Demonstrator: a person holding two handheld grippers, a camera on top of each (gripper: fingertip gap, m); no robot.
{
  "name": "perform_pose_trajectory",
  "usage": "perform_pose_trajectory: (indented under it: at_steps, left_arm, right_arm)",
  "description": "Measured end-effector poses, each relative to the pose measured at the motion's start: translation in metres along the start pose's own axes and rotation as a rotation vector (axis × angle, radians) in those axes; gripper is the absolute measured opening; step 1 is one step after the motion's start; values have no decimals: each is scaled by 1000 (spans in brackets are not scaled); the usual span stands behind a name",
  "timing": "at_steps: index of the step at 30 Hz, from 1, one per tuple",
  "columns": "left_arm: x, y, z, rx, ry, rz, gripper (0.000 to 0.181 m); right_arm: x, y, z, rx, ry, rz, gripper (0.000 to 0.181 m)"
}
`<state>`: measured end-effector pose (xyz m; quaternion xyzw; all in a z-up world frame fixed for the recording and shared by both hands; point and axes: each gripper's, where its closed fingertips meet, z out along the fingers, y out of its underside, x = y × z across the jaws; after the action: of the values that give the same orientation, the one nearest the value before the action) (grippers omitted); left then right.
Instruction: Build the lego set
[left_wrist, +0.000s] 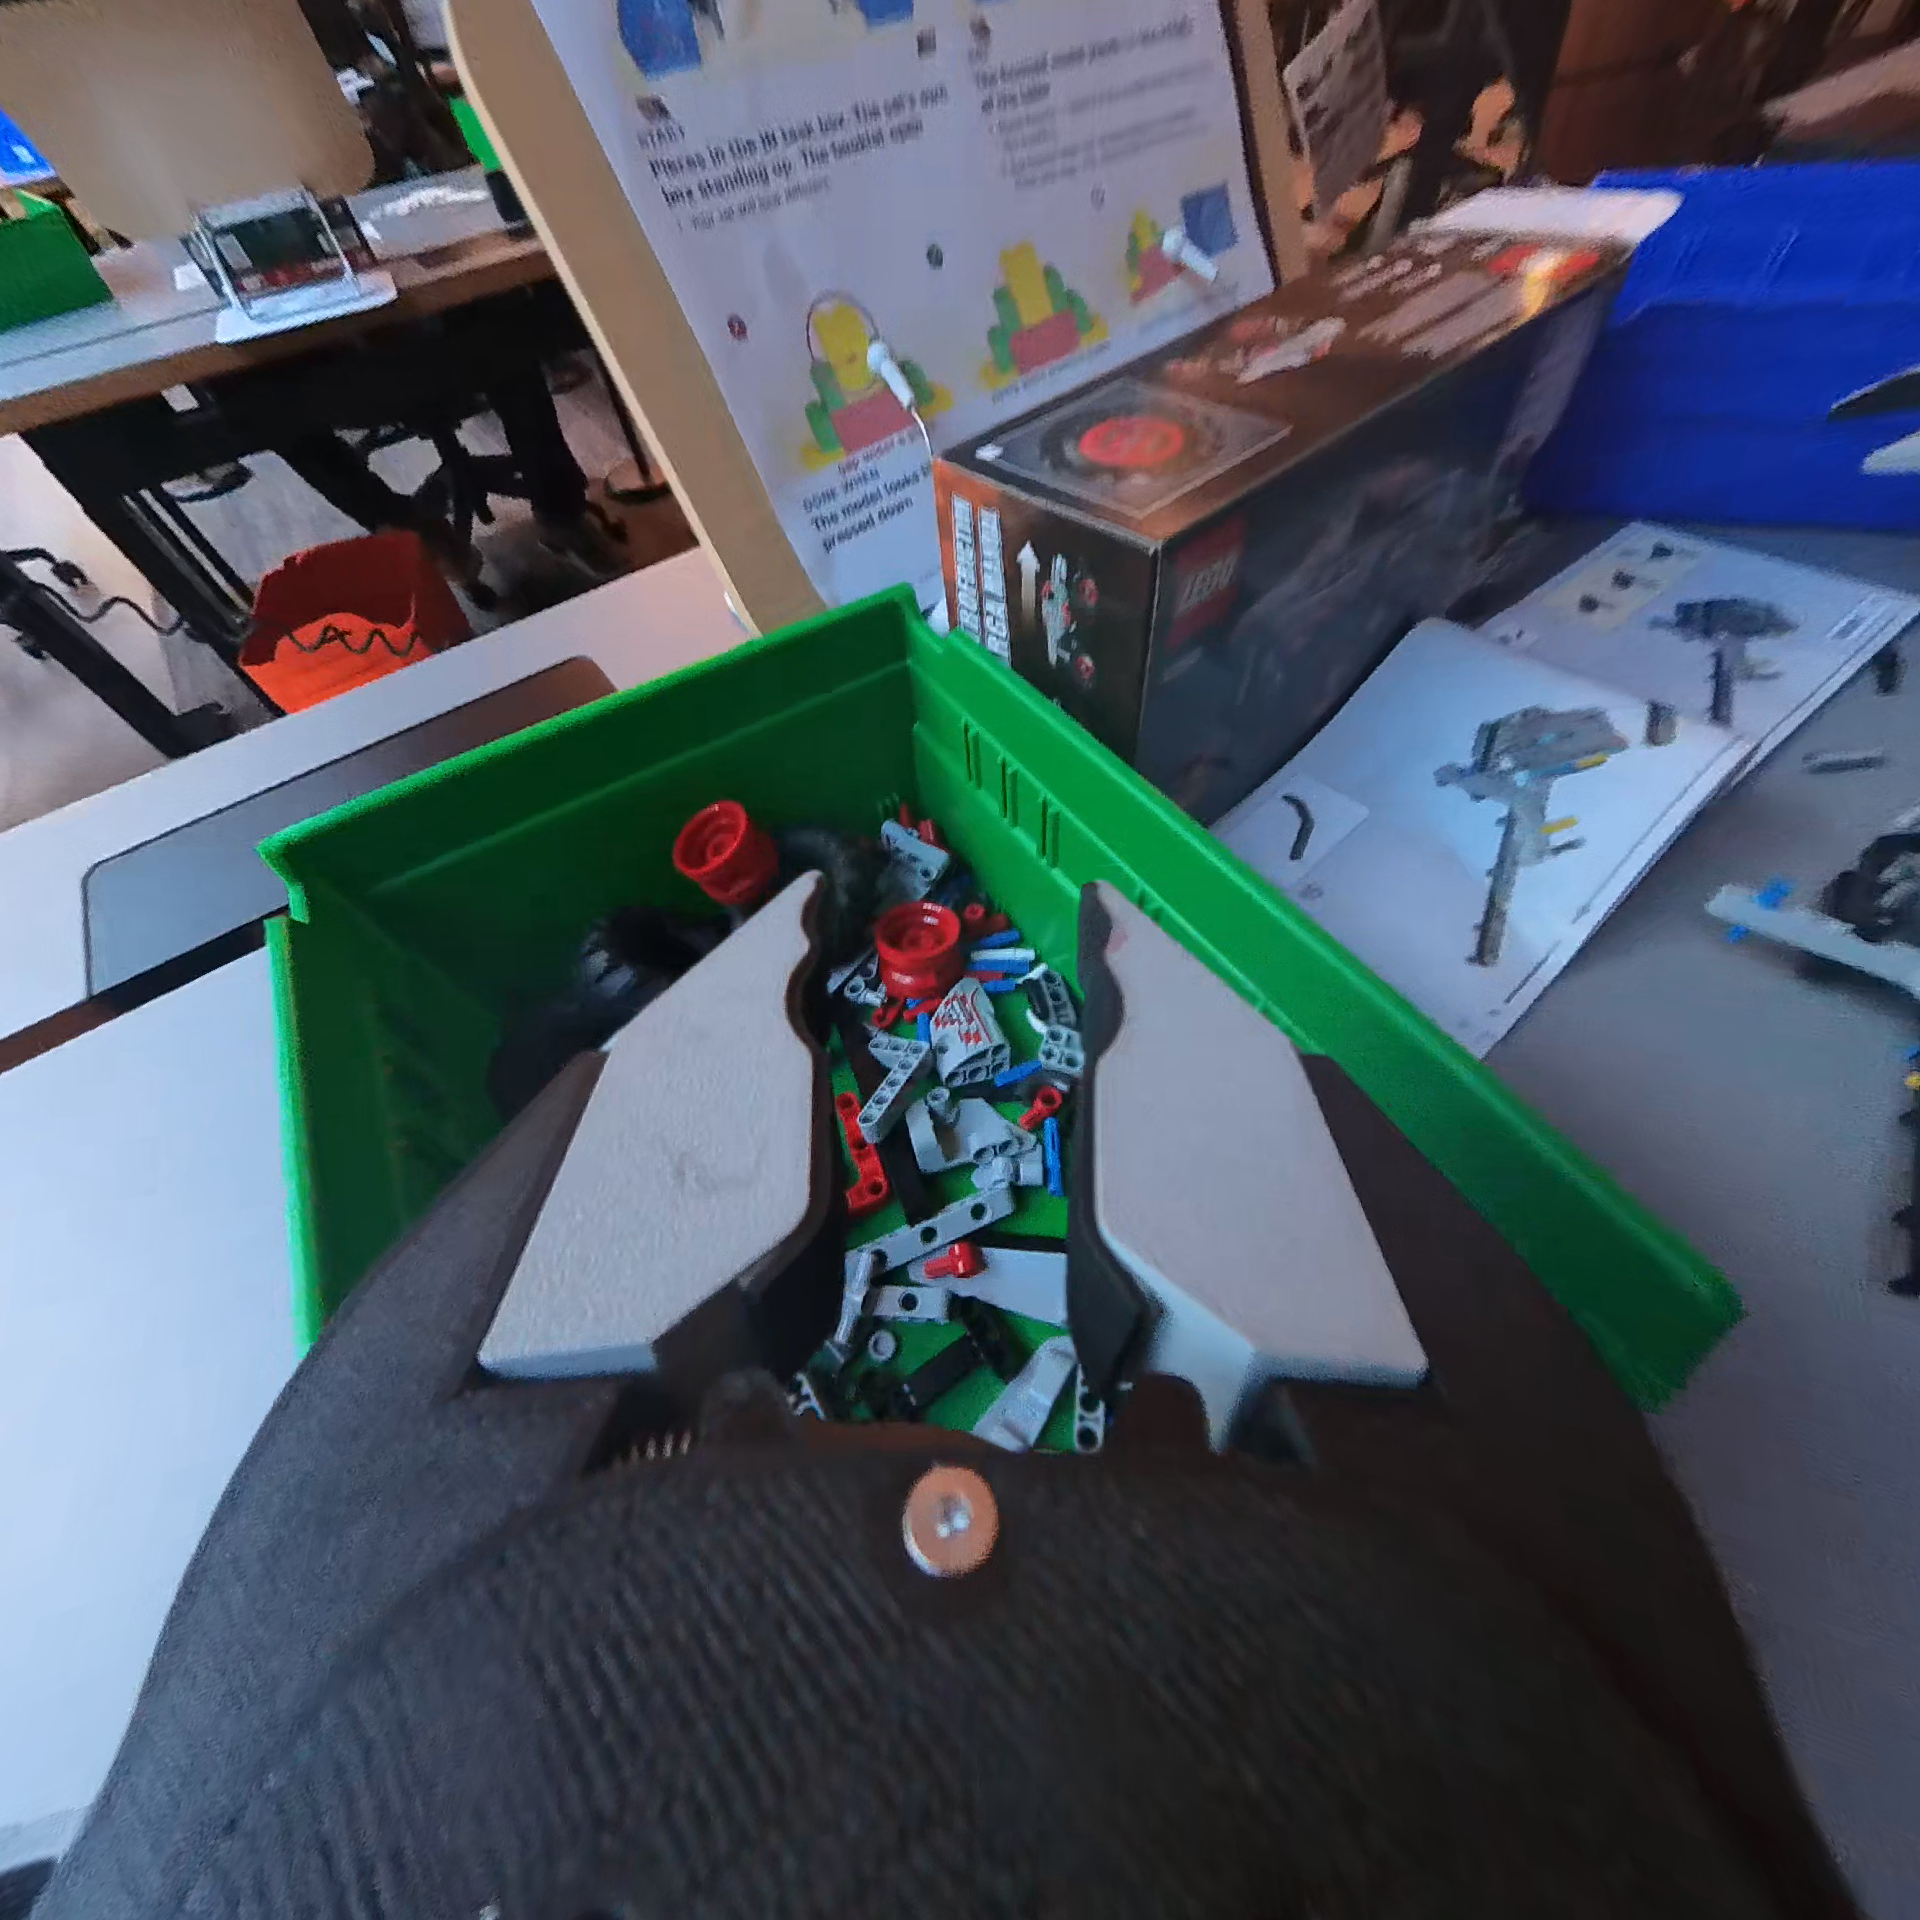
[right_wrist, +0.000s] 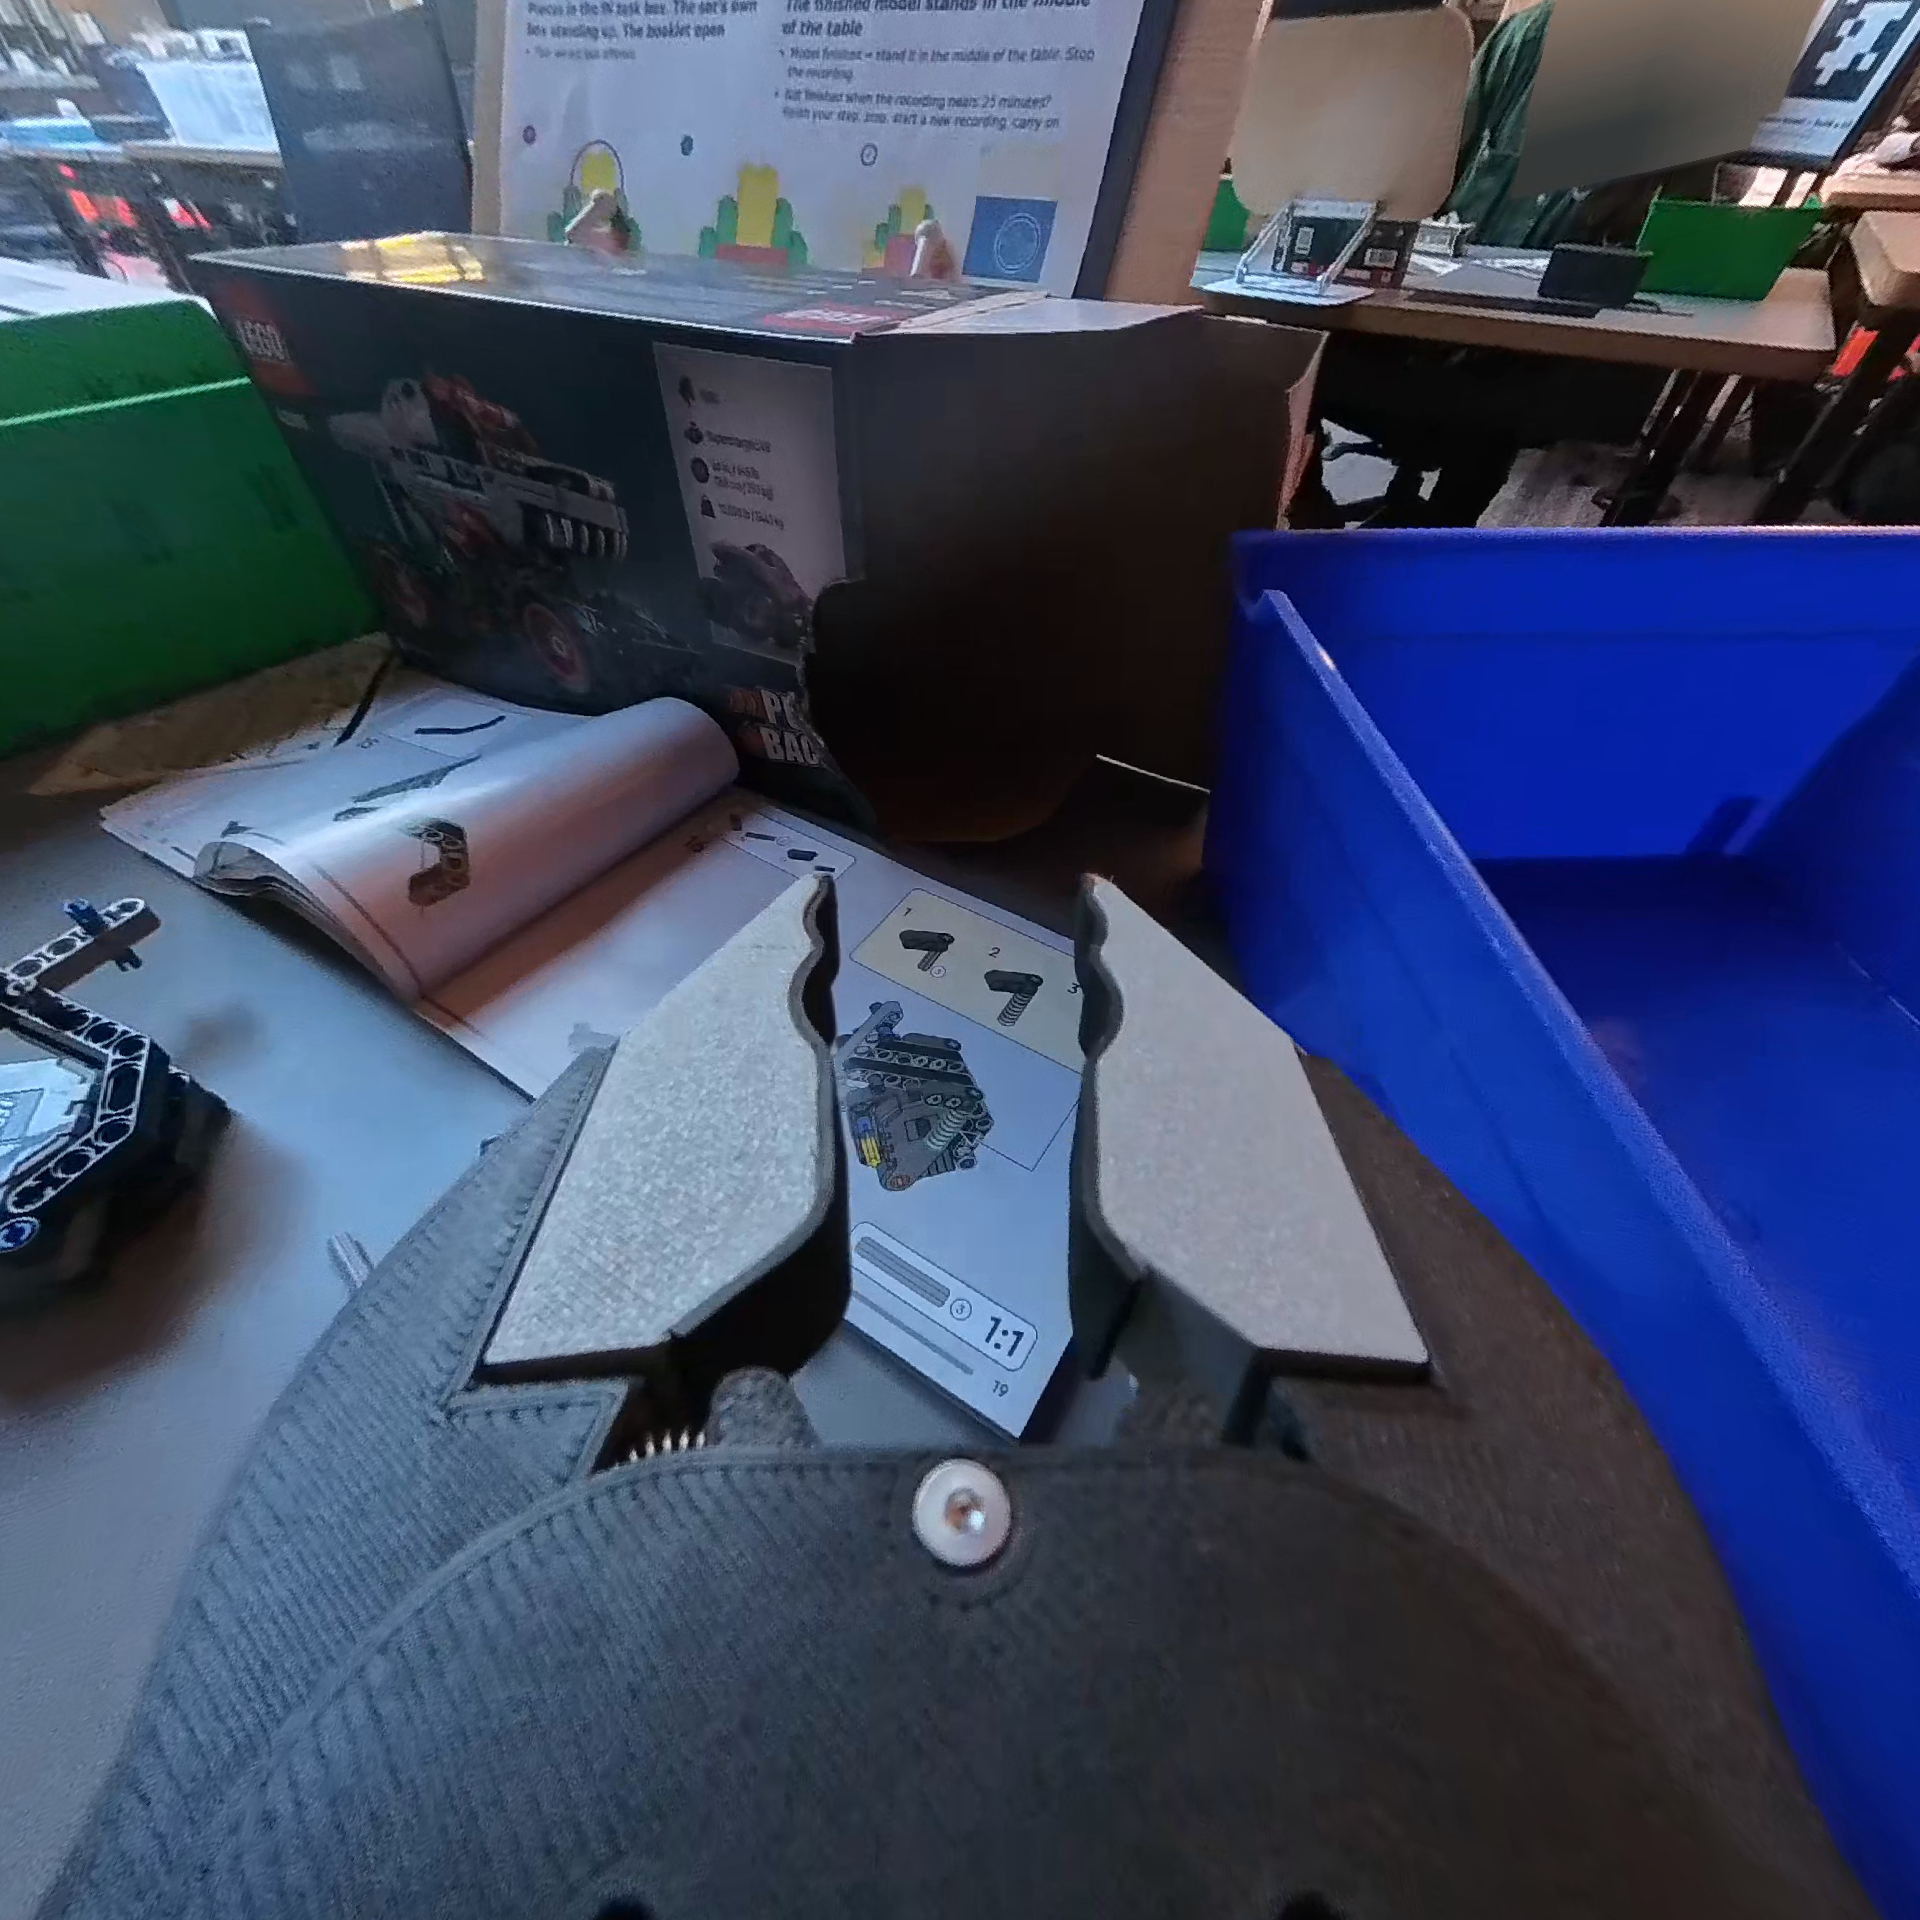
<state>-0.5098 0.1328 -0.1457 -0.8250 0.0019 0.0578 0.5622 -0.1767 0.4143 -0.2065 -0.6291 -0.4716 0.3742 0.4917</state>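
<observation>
1. Both pairs of jaws stand parted and hold nothing: the left gripper (left_wrist: 951, 914) hangs over the green bin (left_wrist: 1299, 1049), and the right gripper (right_wrist: 956, 914) hangs over the open instruction booklet (right_wrist: 582, 904) with a clear gap between its fingers.
2. Loose lego pieces (left_wrist: 956, 1122) lie heaped on the bin floor, showing through the gap of the left jaws in the centre of the left wrist view. Two red wheel hubs (left_wrist: 916, 940) sit toward the far end, with grey beams and small red and blue pins nearer.
3. A long grey beam (left_wrist: 951, 1226) lies crosswise to the left fingers, slanting up toward the right, directly below the gap.
4. The partly built model (right_wrist: 94, 1081) rests on the table at the left edge of the right wrist view, well apart from the right jaws. A blue bin (right_wrist: 1538, 935) fills the right side, and the set's box (right_wrist: 623, 488) stands behind the booklet.
5. Judging by this, the left gripper is much the nearer to the parts and is placed to pick one. The move turns on lowering straight into the bin and closing across a piece's narrow width, not along its length.
</observation>
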Motion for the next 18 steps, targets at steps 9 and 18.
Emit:
perform_pose_trajectory:
  at_steps: [9,18]
  left_arm:
    - [-3,15,15,-56,-51,-44,21]
    - [-12,29,21,-99,-75,-35,27]
  right_arm:
    - [-5,4,-1,-26,-50,64,35]
    - [-17,-10,-7,24,-143,75,35]
